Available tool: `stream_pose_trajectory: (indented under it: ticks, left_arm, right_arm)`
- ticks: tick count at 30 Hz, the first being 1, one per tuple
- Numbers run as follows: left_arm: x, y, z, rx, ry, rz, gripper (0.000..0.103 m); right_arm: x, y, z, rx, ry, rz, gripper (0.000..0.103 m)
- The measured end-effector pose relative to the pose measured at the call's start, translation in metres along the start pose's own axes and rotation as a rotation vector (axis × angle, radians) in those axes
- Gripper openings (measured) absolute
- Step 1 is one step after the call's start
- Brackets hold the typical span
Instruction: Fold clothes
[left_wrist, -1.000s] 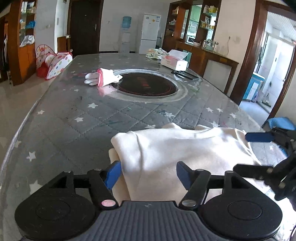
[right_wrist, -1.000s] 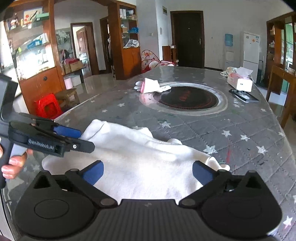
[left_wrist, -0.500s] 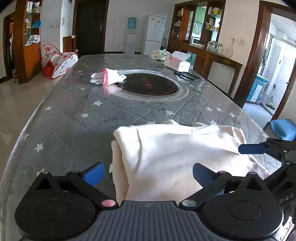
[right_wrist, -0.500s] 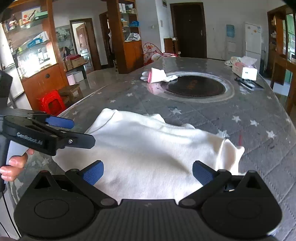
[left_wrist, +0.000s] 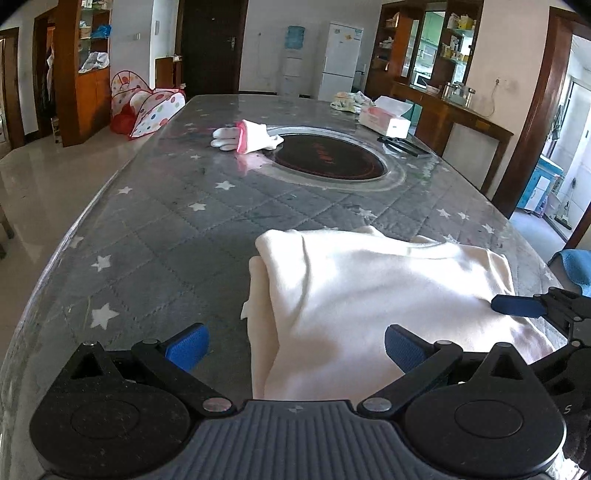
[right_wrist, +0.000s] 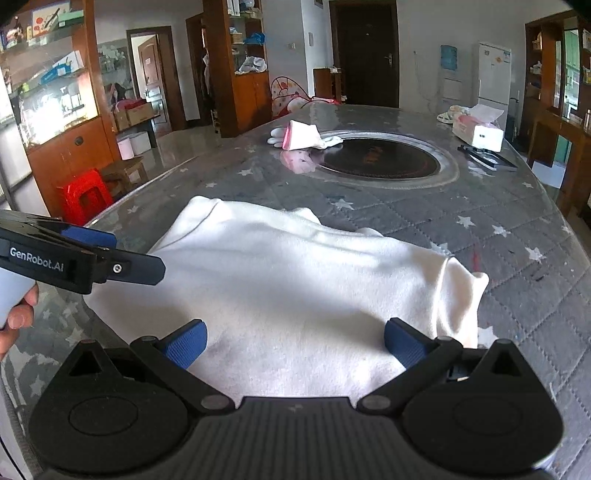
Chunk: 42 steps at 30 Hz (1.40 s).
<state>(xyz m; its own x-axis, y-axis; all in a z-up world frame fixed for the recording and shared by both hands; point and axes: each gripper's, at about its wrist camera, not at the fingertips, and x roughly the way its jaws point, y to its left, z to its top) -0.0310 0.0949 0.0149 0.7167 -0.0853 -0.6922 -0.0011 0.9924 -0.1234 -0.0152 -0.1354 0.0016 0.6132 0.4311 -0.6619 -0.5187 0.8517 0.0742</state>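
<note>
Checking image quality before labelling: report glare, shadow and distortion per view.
Left wrist: fisheye bows the table edge; window glare on its glossy far end; white garment partly overexposed. Right wrist: same bowing; soft shadow on the garment's near edge.

Glove (left_wrist: 245, 136), tissue box (left_wrist: 385, 122), fridge (left_wrist: 340, 61)

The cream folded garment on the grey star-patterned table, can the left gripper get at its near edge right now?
Probably yes. The left gripper is open right over the cream folded garment, with nothing between them; the right gripper, also open, hangs further along the same edge.
</note>
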Motion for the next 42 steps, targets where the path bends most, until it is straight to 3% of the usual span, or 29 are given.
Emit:
stream_pose_trajectory:
  ticks: [6, 13, 28, 37, 42]
  left_arm:
    - [-0.004, 0.002, -0.003, -0.036, 0.000, 0.014, 0.103]
    - [-0.009, -0.004, -0.004, 0.029, -0.004, 0.067, 0.103]
    - [0.007, 0.004, -0.018, 0.012, 0.050, 0.137, 0.103]
    - [0.001, 0.011, 0.004, -0.037, 0.007, 0.112, 0.103]
    - [0.019, 0.010, 0.020, -0.021, 0.014, 0.152, 0.103]
  right_arm:
    - [0.001, 0.003, 0.002, -0.012, 0.013, -0.013, 0.103]
    - [-0.007, 0.003, 0.003, 0.008, -0.009, -0.007, 0.103]
    - [-0.013, -0.007, -0.010, 0.014, 0.006, -0.028, 0.103]
    - [-0.022, -0.010, 0.007, 0.004, -0.045, 0.010, 0.103]
    - [-0.009, -0.012, 0.016, 0.011, -0.041, 0.022, 0.103]
